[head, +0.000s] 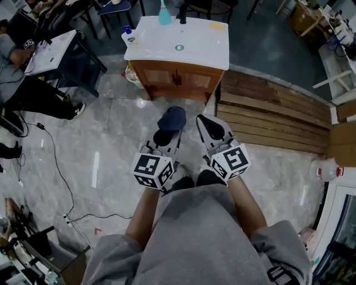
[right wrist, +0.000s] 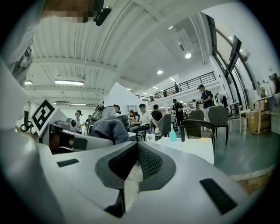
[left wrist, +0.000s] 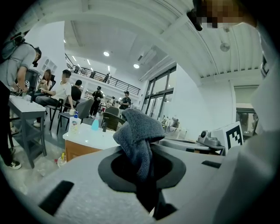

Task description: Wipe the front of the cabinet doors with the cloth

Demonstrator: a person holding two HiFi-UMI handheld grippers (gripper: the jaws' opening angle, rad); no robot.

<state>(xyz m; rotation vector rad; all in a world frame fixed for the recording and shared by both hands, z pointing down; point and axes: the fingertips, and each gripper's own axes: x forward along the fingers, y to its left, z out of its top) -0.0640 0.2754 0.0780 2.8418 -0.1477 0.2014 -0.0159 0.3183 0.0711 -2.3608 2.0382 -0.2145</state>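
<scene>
Left gripper (head: 166, 138) is clamped on one dark blue terry cloth (head: 171, 118), which bunches up out of the jaws and flops over their tips. Right gripper (head: 211, 128) sits just beside it, jaws drawn together with nothing between them. Both are held over the grey marble floor (head: 111, 128), well apart from the wooden vanity cabinet (head: 177, 79) ahead. The cloth is nowhere near touching the cabinet's two brown doors (head: 158, 77). On its white basin top (head: 194, 44) stand one turquoise bottle (head: 164, 14), one white bottle with a blue cap (head: 129, 36) and one black tap (head: 182, 14). Bare floor lies between grippers and doors. A slatted wooden platform (head: 267, 119) runs off to the right. A black cable (head: 55, 161) trails on the left, near a seated person (head: 22, 83) at a white table (head: 53, 53).
</scene>
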